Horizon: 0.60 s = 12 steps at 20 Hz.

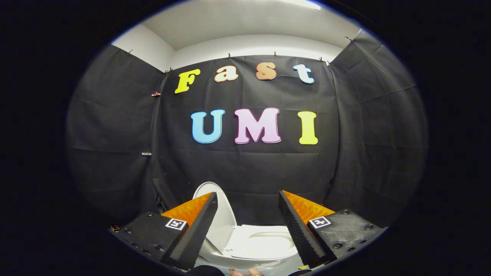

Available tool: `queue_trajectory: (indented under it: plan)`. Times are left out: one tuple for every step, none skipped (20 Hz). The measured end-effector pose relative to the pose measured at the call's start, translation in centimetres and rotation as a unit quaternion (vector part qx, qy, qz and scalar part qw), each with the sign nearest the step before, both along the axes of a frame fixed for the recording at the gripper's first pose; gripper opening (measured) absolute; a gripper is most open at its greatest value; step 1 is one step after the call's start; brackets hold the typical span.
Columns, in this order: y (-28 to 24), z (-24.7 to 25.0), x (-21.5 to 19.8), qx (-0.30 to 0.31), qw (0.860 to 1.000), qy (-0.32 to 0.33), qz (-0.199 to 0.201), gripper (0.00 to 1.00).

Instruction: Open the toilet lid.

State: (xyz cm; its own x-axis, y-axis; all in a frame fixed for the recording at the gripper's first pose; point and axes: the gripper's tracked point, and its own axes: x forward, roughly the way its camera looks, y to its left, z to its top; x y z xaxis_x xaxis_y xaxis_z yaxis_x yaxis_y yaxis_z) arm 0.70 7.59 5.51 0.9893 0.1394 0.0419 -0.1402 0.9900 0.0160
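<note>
A: Where's the white plastic toilet lid (219, 214)?
B: Raised upright at the white ceramic toilet (264, 245), beyond the gripper's left finger.
A: And the black-and-orange gripper (248, 203)?
B: Spread wide, holding nothing; no readable label on the toilet

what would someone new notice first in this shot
The open claw, its two orange-backed fingers spread wide with nothing between them. Below and beyond them sits a white toilet, its lid already raised upright behind the near finger, against the black cloth wall.
</note>
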Motion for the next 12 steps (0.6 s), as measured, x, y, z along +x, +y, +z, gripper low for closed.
queue_trajectory:
  plan:
    - [-0.04,-0.04,0.05,0.001,1.000,0.001,0.000,0.99]
    - [-0.08,-0.12,0.10,0.003,1.000,0.001,0.000,1.00]
    - [-0.19,-0.08,0.14,0.003,1.000,0.001,0.000,1.00]
    - [-0.26,-0.13,0.16,0.004,1.000,0.002,0.001,1.00]
    - [-0.37,-0.21,0.19,0.004,1.000,0.003,0.001,1.00]
    - [-0.43,-0.25,0.26,0.004,1.000,0.004,0.001,1.00]
    - [-0.51,-0.36,0.29,0.005,1.000,0.005,0.001,0.99]
    - [-0.62,-0.34,0.32,0.006,1.000,0.005,0.001,1.00]
    - [-0.67,-0.36,0.36,0.006,1.000,0.006,0.001,1.00]
    - [-0.73,-0.38,0.31,0.008,1.000,0.006,0.001,1.00]
    - [-0.76,-0.40,0.33,0.008,1.000,0.006,0.002,1.00]
    - [-0.80,-0.43,0.35,0.009,1.000,0.007,0.002,1.00]
